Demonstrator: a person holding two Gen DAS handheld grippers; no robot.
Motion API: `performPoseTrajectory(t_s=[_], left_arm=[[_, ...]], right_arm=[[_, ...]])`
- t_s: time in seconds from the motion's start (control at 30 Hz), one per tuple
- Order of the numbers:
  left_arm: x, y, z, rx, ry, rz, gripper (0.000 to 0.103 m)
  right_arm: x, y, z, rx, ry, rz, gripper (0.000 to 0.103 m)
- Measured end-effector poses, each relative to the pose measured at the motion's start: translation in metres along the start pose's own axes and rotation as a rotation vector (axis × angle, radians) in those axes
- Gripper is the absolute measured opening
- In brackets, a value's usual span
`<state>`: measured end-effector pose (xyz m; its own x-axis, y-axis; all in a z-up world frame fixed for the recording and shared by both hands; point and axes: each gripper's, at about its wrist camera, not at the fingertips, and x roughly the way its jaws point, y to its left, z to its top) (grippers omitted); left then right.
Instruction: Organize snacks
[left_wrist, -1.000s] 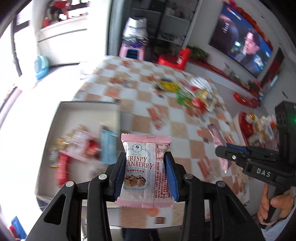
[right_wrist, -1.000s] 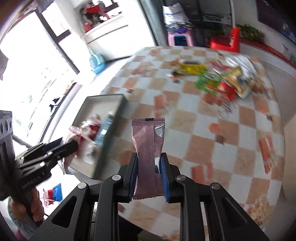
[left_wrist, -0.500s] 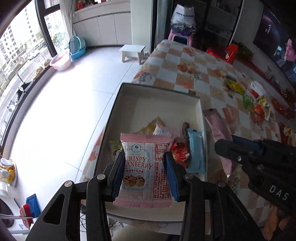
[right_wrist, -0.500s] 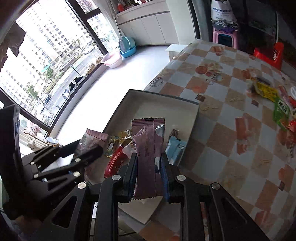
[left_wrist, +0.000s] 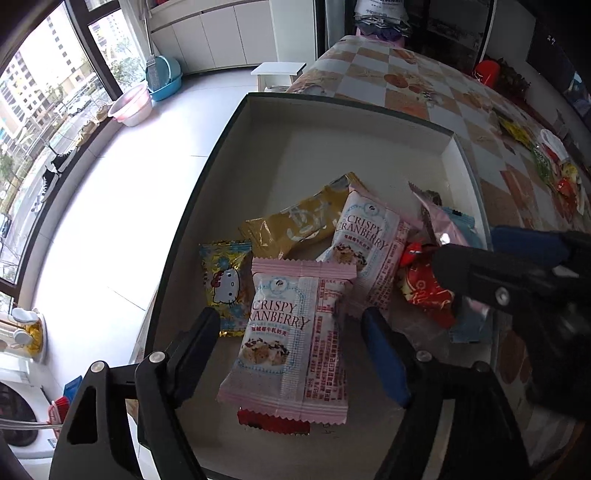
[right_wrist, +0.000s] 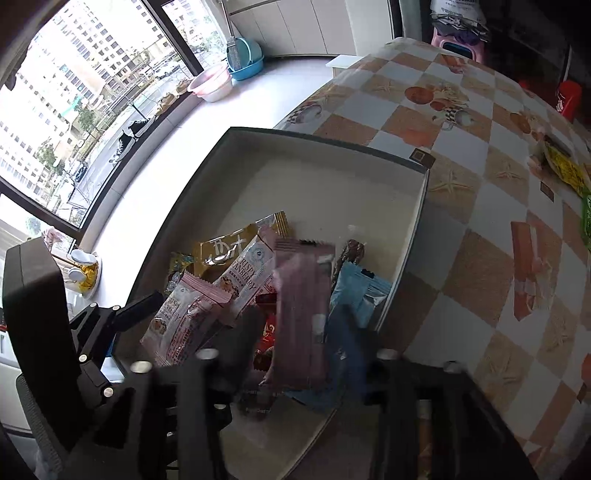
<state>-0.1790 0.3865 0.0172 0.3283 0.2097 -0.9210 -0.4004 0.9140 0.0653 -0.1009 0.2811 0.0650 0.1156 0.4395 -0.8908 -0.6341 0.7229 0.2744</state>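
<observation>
An open cardboard box sits at the table's corner with several snack packets in it. My left gripper hangs over the box, its jaws opening. A pink Crispy Cranberry packet lies loose between the fingers, with a gap on each side. My right gripper is blurred over the same box, its jaws also opening. A long mauve packet stands between the fingers, free of the pads. In the box lie a second Crispy Cranberry packet, a gold packet and a blue packet.
The checkered tablecloth stretches away to the right of the box. More loose snacks lie on its far side. The box's left wall stands at the table's edge, above a white floor. The two grippers hang close side by side.
Both grippers swung from the table to above the box and sank toward it. Each was shut on its packet before; both jaws now stand apart and the packets are let go.
</observation>
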Motion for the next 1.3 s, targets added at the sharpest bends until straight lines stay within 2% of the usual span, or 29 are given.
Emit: performPoseTrajectory(t_s=[0.07,0.17,0.23,0.33,0.5,0.83,1.3], left_arm=[[-0.007,0.002,-0.003,-0.032,-0.054,-0.001,0.090],[-0.024,0.003,-0.005,-0.062,-0.135,0.030,0.090],[-0.032,0.002,-0.006,-0.067,-0.160,0.058,0.090],[-0.035,-0.004,-0.008,-0.050,-0.149,0.090,0.090],[-0.033,-0.018,-0.014,-0.007,-0.134,0.102,0.090],[-0.046,-0.024,-0.027,0.025,-0.131,0.077,0.091],[-0.050,-0.027,-0.031,0.038,-0.127,0.066,0.091]], right_arm=[[-0.015,-0.003,-0.001,-0.004,-0.030,-0.030,0.093],[-0.031,-0.005,-0.004,0.008,-0.045,-0.034,0.093],[-0.040,-0.003,-0.008,0.003,-0.056,-0.057,0.093],[-0.048,0.003,-0.014,-0.023,-0.069,-0.081,0.093],[-0.045,0.010,-0.022,-0.055,-0.050,-0.086,0.093],[-0.045,0.008,-0.033,-0.070,-0.037,-0.128,0.093],[-0.047,0.009,-0.035,-0.065,-0.032,-0.140,0.093]])
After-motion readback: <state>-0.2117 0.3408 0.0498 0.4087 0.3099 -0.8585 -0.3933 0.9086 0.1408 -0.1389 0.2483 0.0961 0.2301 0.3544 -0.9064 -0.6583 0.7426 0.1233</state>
